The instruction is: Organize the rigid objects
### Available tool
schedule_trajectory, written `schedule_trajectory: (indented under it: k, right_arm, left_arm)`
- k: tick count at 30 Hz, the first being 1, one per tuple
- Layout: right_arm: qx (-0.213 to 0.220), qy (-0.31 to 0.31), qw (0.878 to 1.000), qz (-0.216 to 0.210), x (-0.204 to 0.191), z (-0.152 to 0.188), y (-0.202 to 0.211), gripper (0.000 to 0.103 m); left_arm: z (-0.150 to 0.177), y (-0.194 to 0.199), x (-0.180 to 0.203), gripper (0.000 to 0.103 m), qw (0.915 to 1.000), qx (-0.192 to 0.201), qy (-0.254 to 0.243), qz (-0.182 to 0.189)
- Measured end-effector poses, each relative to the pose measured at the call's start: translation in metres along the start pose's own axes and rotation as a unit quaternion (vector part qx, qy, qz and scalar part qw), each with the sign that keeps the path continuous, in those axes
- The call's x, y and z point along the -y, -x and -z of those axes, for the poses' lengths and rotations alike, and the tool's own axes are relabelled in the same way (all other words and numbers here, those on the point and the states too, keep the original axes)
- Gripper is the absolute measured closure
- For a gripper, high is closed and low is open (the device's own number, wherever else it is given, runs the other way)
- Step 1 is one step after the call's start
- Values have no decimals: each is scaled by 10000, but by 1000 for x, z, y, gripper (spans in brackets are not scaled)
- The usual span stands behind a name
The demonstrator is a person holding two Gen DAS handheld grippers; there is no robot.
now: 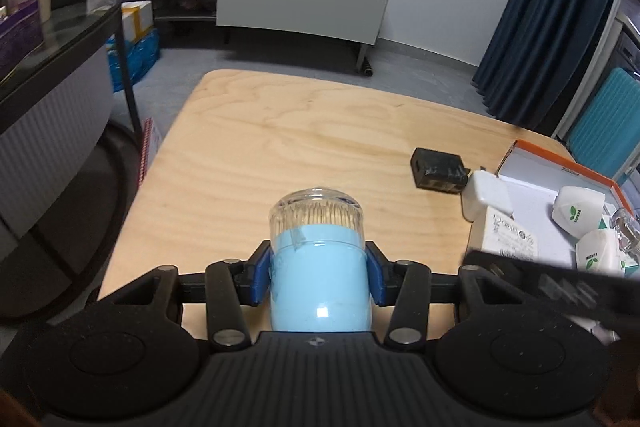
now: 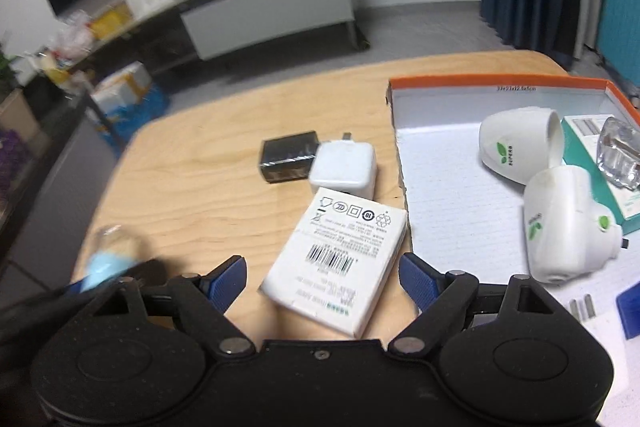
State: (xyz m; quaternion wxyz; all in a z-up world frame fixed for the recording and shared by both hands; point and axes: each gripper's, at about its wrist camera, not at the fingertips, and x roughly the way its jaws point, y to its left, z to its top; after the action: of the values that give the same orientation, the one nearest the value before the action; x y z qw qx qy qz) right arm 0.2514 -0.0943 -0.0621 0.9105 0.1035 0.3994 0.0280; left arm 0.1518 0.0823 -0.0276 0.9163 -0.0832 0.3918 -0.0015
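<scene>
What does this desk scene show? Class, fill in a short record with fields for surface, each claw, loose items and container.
surface: wooden table
left claw: shut on blue toothpick jar
right claw: open, over white barcode box
loose items: black adapter touching white charger
container: orange-rimmed box, holding two white dispensers
</scene>
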Motion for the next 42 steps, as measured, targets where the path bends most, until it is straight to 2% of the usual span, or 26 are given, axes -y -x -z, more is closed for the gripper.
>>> schedule_trajectory:
  k: [2,3,4,6,14,23,32,42]
  right_arm:
    - [68,138,9998,89,-4,1,-6,9]
    - [119,252,9995,120,-7,3,-5,29]
    - [113,342,9993,94,-8,4,-3,31]
    - [157,376,9991,-80,-5,7,5,32]
    - [578,991,9930,-261,-1,25,65,32]
    - [984,1321,9859,-295,9,51,130,32]
    - [1230,1269,9834,-400,32,72,170,32]
    - [1546,1208,9799,-365,56,85,200,32]
  left_arm:
    - [-1,1,-1,56,10000,11,49,-14]
    - [0,2,-2,56,10000,8,91,16]
    - [0,4,-3,56,9999,23,126,47]
    - [3,9,-3,56,9999,68,130,55]
    - [16,32,8,56,9997,155,149,126]
    - [36,73,34,56,9993,362,50,95]
    - [55,104,57,56,9986,507,-118,81]
    - [70,120,82,56,9975,574,-350,237]
